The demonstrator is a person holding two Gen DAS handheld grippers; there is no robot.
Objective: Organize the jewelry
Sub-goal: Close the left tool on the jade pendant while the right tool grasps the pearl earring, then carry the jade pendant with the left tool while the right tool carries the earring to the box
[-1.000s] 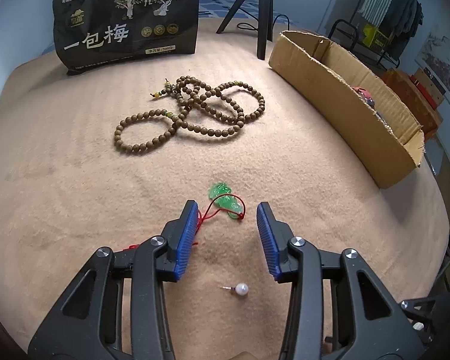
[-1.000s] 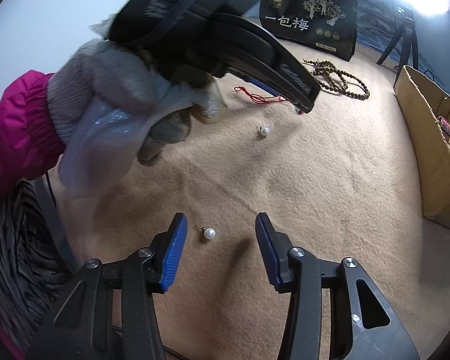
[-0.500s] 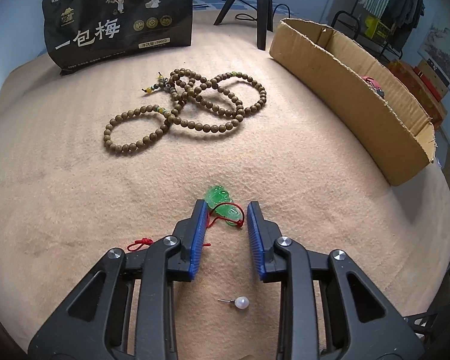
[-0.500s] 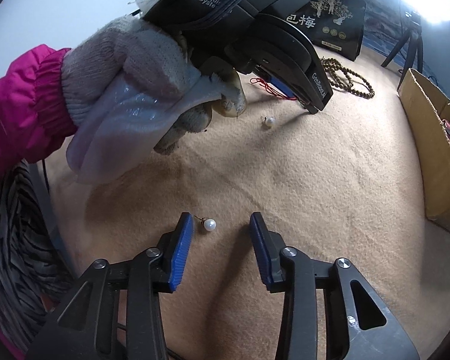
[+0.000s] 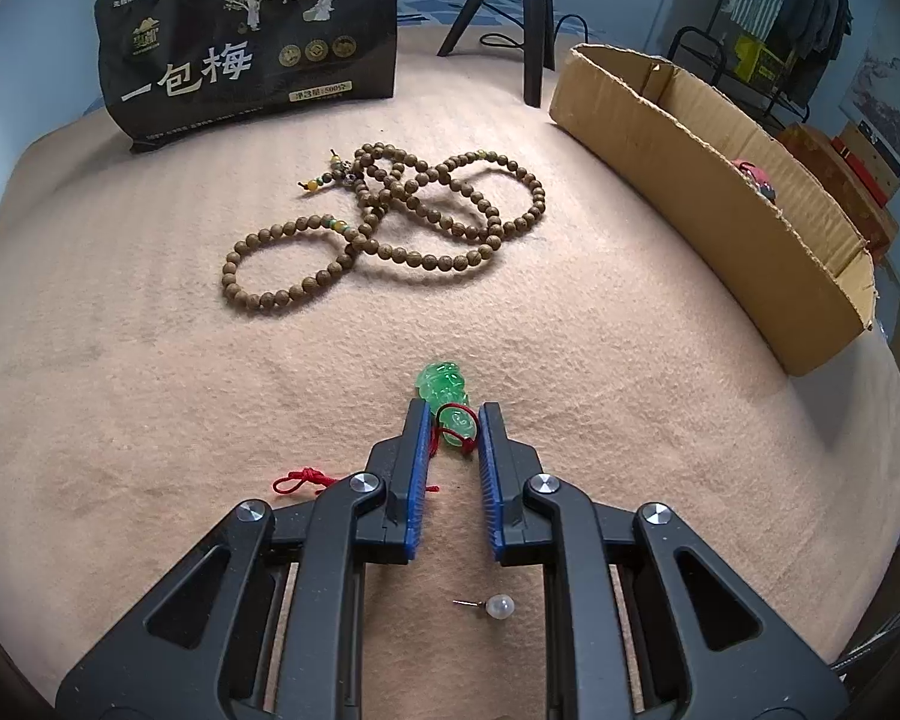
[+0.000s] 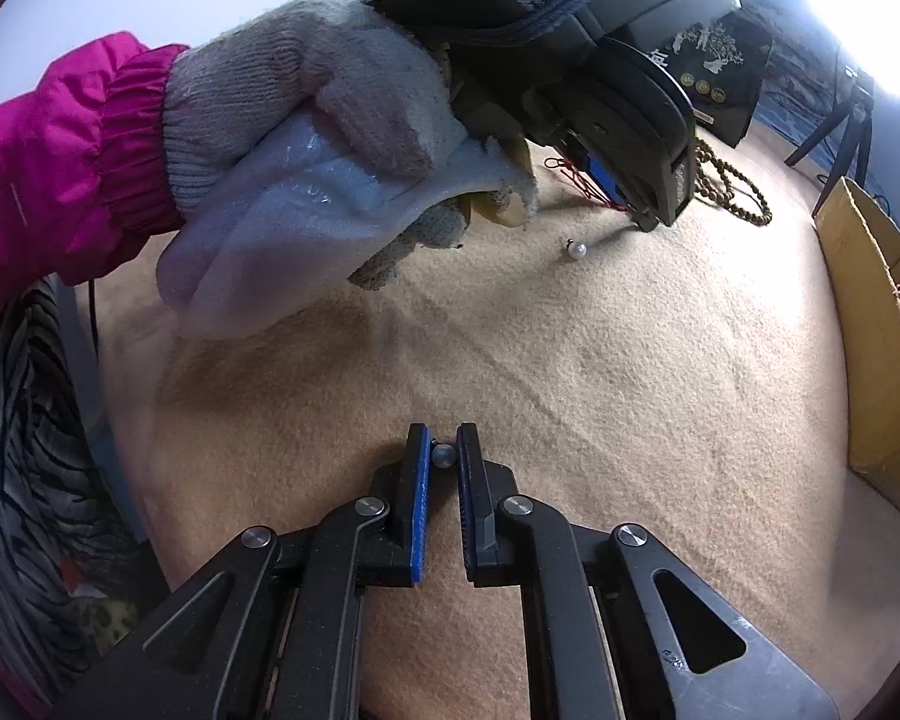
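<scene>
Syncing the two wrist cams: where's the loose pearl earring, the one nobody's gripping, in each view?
Left wrist: loose pearl earring lies low in frame, between the left gripper's arms, behind its tips.
Right wrist: same earring upper centre, just below the left gripper's tip.
Shared landmark: wooden bead strand, plus the cardboard box.

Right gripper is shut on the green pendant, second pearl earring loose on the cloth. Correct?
Not quite. The right wrist view shows the right gripper shut on a pearl earring, not the green pendant. The second pearl earring does lie loose on the cloth.
</scene>
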